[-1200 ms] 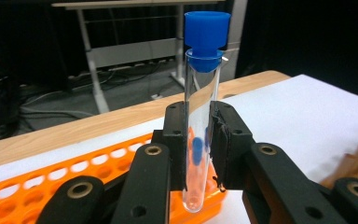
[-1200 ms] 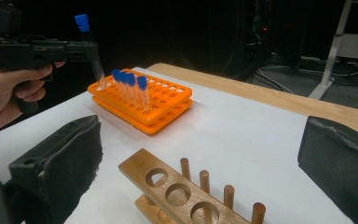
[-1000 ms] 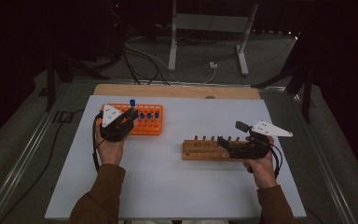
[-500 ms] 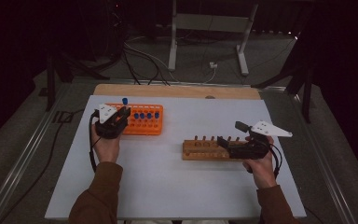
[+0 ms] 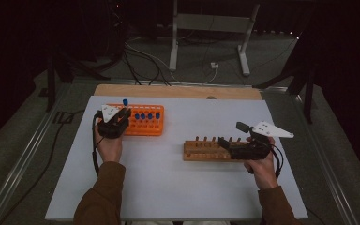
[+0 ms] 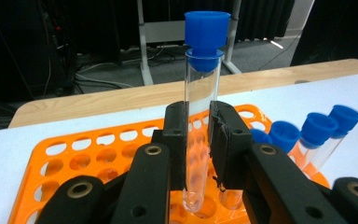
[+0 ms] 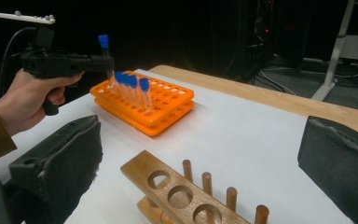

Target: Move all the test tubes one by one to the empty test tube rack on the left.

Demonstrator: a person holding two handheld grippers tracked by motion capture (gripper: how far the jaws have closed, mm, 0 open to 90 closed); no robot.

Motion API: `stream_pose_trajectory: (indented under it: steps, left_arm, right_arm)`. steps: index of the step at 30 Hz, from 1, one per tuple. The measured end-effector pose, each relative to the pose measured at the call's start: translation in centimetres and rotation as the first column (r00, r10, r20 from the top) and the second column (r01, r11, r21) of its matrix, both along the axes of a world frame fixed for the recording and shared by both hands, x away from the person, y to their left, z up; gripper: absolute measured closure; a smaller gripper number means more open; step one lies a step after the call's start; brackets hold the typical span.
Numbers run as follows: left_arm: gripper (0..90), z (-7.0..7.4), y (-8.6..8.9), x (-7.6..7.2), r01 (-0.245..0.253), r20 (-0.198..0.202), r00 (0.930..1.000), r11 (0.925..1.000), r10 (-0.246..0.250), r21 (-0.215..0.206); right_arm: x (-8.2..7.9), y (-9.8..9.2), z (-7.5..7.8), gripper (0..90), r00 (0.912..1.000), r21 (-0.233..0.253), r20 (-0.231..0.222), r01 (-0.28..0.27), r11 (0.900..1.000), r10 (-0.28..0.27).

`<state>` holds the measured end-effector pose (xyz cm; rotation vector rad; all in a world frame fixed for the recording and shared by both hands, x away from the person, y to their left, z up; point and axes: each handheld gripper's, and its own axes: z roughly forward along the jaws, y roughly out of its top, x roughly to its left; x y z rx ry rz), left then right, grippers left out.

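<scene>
- Left gripper [image 6: 198,154]: black jaws clamped on a clear glass test tube with a blue cap [image 6: 200,121], held upright, its round bottom just above the holes of the orange plastic tube rack [image 6: 74,154]. We judge the grip sits mid-tube so the cap stays free and the tube hangs plumb.
- The rack stands at the far left of the table; four more blue-capped tubes [image 7: 131,91] stand in it in a row, just right of the lifted one.
- Right of centre, near side: a light wooden rack with round holes and upright pegs [image 5: 205,151], its holes empty, so we take it as the likely destination.
- Right gripper [image 7: 200,154]: jaws spread wide, holding nothing, set at the wooden rack's right end, probably to steady it.
- Surface: a white tabletop [image 5: 178,187] with a wooden strip [image 5: 178,91] along the far edge.
- Room: dark, with floor cables [image 5: 145,58] and a grey metal stand [image 5: 211,33] behind.
</scene>
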<state>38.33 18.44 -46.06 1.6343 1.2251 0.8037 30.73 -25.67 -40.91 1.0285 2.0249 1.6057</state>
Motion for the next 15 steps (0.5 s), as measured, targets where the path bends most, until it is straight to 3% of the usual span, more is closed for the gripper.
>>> stream_pose_trajectory:
  steps: [6,15]
  left_arm:
    - [78.2,-0.9,-0.1,0.2,-0.005,-0.015,0.9999,0.9999,0.005,-0.012]
    - [78.2,-1.3,0.0,0.1,-0.001,0.001,1.0000,0.9995,0.001,-0.033]
  right_arm:
    - [0.0,0.0,0.0,0.1,1.0000,0.003,-0.001,0.000,1.000,0.000]
    - [0.1,0.2,-0.1,0.1,1.0000,0.001,-0.002,-0.004,1.000,0.004]
